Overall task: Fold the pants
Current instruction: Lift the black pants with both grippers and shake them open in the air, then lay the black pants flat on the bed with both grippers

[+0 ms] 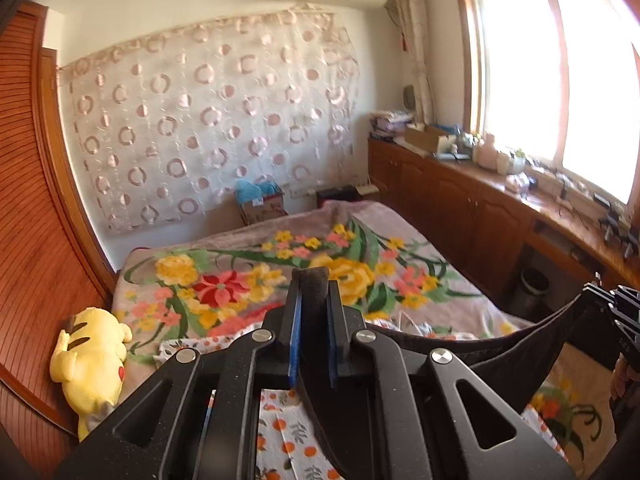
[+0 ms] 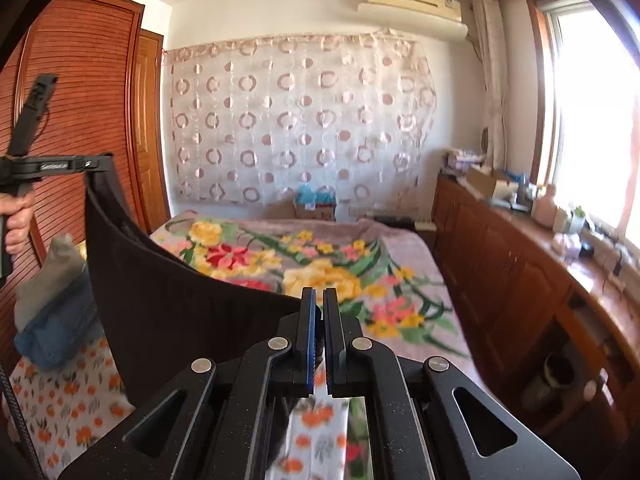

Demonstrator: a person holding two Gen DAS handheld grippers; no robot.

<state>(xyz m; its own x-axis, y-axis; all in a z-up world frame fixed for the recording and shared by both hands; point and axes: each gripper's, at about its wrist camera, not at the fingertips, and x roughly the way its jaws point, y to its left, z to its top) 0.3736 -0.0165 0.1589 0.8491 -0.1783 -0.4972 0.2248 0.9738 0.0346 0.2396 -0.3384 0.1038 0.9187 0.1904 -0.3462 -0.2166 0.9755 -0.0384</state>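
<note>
Black pants (image 2: 160,304) hang stretched between my two grippers, lifted above the bed. My left gripper (image 1: 314,280) is shut on one end of the pants' edge, with black cloth (image 1: 316,284) bunched between its fingers. From there the cloth (image 1: 500,348) runs right to my right gripper (image 1: 600,292). In the right wrist view my right gripper (image 2: 319,296) is shut on the other end, and the left gripper (image 2: 96,164) shows at far left holding the cloth's upper corner.
The bed carries a floral blanket (image 1: 320,252) and, nearer me, an orange-print sheet (image 2: 68,396). A yellow plush toy (image 1: 92,356) lies at the bed's left edge by the wooden wardrobe (image 1: 36,240). Wooden cabinets (image 2: 512,272) line the right side under the window.
</note>
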